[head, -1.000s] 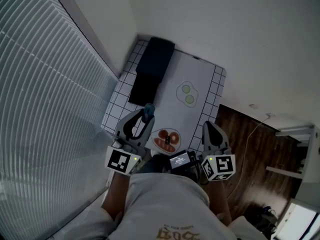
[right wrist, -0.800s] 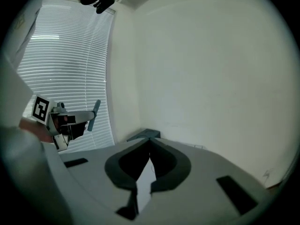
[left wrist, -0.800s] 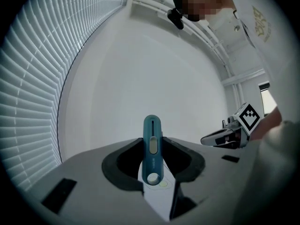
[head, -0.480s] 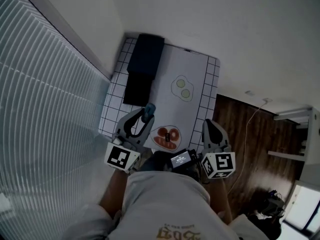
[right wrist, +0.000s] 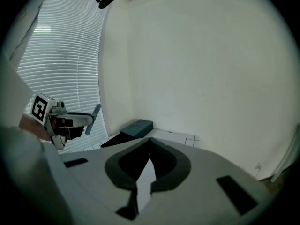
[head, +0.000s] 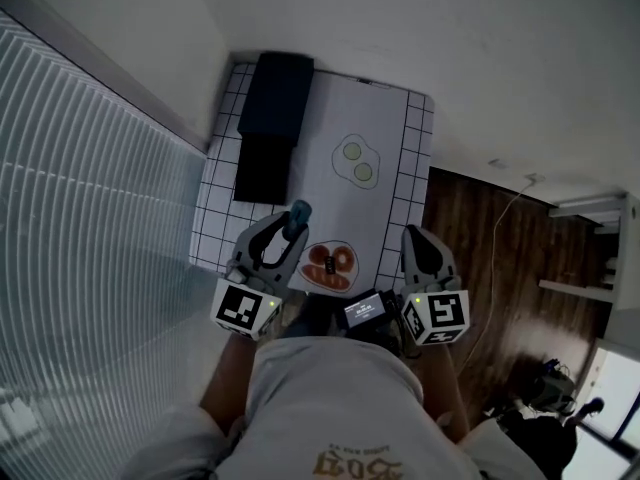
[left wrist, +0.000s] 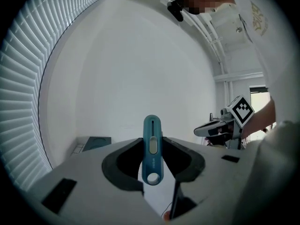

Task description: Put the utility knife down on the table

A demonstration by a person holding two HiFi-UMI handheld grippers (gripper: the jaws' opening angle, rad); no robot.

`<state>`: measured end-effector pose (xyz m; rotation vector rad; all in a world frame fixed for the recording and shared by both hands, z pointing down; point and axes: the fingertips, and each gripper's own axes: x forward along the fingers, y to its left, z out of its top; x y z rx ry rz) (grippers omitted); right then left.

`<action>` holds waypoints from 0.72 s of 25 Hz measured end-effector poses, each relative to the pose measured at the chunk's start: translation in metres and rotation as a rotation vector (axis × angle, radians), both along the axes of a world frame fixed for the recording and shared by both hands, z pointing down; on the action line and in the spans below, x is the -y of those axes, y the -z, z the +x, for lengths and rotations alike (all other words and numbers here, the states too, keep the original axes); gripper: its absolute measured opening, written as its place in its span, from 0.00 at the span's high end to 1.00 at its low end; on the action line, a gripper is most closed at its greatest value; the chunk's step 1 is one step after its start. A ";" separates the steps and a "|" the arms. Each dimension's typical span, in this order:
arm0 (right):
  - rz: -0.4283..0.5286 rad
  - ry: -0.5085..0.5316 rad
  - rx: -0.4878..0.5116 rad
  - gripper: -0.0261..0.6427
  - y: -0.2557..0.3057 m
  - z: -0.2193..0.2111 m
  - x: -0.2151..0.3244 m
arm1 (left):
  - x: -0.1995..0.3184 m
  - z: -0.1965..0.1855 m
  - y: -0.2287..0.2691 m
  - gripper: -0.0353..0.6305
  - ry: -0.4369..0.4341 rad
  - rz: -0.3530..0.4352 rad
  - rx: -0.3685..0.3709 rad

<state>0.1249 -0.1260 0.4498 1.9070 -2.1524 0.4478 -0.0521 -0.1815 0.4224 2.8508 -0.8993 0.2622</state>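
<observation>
The utility knife (head: 297, 218) is a slim teal-blue one with a slider and a ring hole at its end. My left gripper (head: 290, 230) is shut on it, just over the table's near edge. In the left gripper view the knife (left wrist: 152, 149) stands upright, pinched between the two dark pads of the left gripper (left wrist: 152, 144). My right gripper (head: 420, 243) hovers off the table's near right corner, over the wooden floor. In its own view the right gripper (right wrist: 150, 143) is shut, its tips touching with nothing between them.
The white grid-patterned table (head: 222, 198) carries a pale mat (head: 350, 108), a fried-egg-shaped thing (head: 352, 160), a plate of red pieces (head: 328, 265) near the front edge, and a dark box (head: 272, 98) with a dark flat slab (head: 262, 168) at the left. Window blinds (head: 90, 218) run along the left.
The table now sits higher in the head view. Both grippers have dipped a little, and the left one still grips the knife.
</observation>
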 end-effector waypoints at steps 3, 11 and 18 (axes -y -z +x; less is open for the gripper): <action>-0.015 -0.010 0.007 0.95 -0.009 0.004 0.001 | 0.000 0.007 -0.012 0.75 -0.027 -0.010 0.016; -0.072 -0.012 -0.001 0.95 -0.038 0.013 -0.001 | -0.002 0.023 -0.052 0.75 -0.098 -0.047 0.093; -0.103 0.009 -0.013 0.95 -0.056 0.015 0.006 | -0.011 0.033 -0.088 0.75 -0.120 -0.120 0.131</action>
